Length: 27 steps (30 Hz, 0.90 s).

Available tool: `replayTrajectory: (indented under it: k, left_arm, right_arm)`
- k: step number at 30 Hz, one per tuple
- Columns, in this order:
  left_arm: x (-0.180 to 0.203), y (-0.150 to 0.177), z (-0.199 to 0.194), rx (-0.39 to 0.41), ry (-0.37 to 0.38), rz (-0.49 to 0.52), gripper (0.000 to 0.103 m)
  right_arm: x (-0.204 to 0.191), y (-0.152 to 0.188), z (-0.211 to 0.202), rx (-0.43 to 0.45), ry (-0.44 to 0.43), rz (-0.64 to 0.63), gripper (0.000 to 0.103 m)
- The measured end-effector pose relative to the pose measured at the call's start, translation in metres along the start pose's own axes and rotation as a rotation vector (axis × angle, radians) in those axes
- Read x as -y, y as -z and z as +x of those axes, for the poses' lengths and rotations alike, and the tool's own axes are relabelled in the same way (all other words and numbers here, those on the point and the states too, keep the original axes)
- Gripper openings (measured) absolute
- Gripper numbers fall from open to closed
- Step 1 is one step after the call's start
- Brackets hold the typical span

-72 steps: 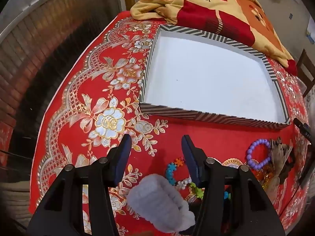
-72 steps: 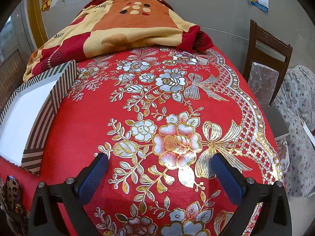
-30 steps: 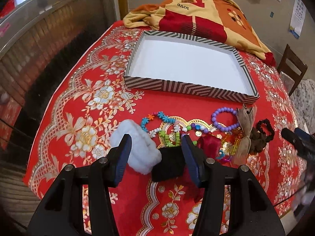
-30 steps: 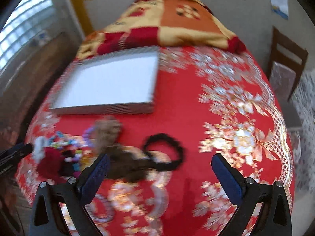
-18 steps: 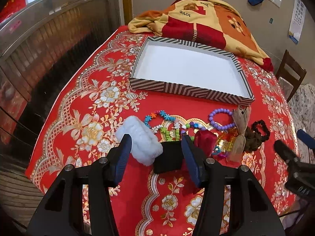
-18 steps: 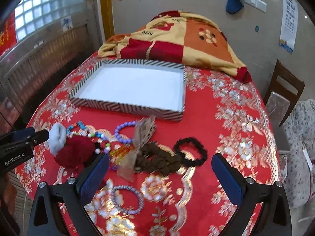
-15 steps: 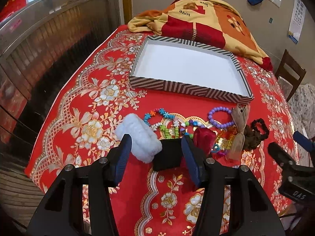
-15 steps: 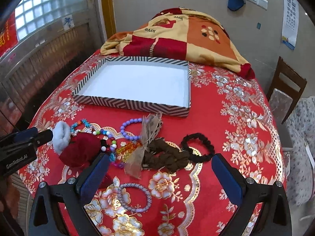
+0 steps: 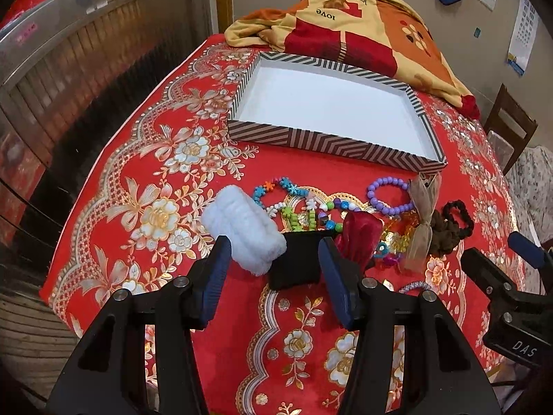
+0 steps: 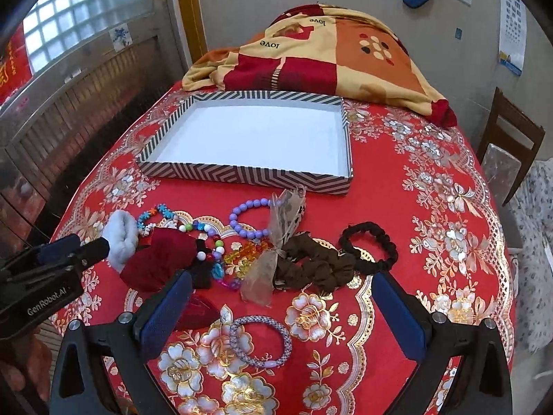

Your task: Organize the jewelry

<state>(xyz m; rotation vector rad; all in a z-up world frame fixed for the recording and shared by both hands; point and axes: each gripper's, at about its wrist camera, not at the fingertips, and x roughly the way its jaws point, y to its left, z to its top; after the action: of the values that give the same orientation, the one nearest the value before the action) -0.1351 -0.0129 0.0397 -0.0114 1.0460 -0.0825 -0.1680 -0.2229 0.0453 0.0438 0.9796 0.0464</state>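
A table under a red cloth (image 10: 432,159) with gold flowers stands in a room with a grey wall, a radiator at the left and one wooden chair (image 10: 508,145) at the right. The left gripper (image 9: 273,269) hangs above the near edge of the table with its jaws moderately open and nothing between them; a white puff (image 9: 242,231), a black band (image 9: 297,259) and a dark red scrunchie (image 9: 359,235) lie just beyond its tips. The right gripper (image 10: 280,311) is opened wide, holds nothing, and frames one lilac cord bracelet (image 10: 261,340) that lies on the cloth between its fingers, not touched. Beyond it the jewelry is in one row across the near half of the table: one purple bead bracelet (image 10: 250,219), one string of mixed coloured beads (image 10: 204,231), one bracelet of blue and orange pieces (image 10: 155,214), a small heap of orange and yellow beads (image 10: 247,257), one brown sheer bow (image 10: 276,245), one brown scrunchie (image 10: 311,266) and one black scrunchie (image 10: 369,247); most touch or overlap each other, and the black scrunchie lies at the right end. Behind the row stands one shallow striped tray (image 10: 242,173) with a white bottom, well apart from both grippers. One blanket (image 10: 318,62) is heaped at the far edge, just behind the tray. The cloth at the right of the tray and row is free up to the table edge.
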Motion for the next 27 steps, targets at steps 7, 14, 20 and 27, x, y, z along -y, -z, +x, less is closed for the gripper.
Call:
replayTrajectory:
  k: [7, 14, 20, 27]
  left_arm:
    - [0.0, -0.001, 0.0, 0.001, 0.007, -0.001, 0.052]
    - [0.002, -0.001, 0.0, -0.002, 0.009, -0.004, 0.052]
    - [0.002, 0.001, 0.0, -0.002, -0.001, 0.005, 0.052]
    - [0.001, 0.005, 0.0, -0.006, -0.006, 0.0, 0.052]
  right_arm:
    - [0.005, -0.004, -0.001, -0.016, -0.053, 0.024, 0.103]
    - [0.007, -0.004, -0.005, -0.009, -0.05, 0.023, 0.103]
    - [0.011, -0.004, -0.008, 0.016, -0.054, 0.034, 0.103]
    - [0.015, -0.003, -0.007, 0.025, -0.039, 0.044, 0.103]
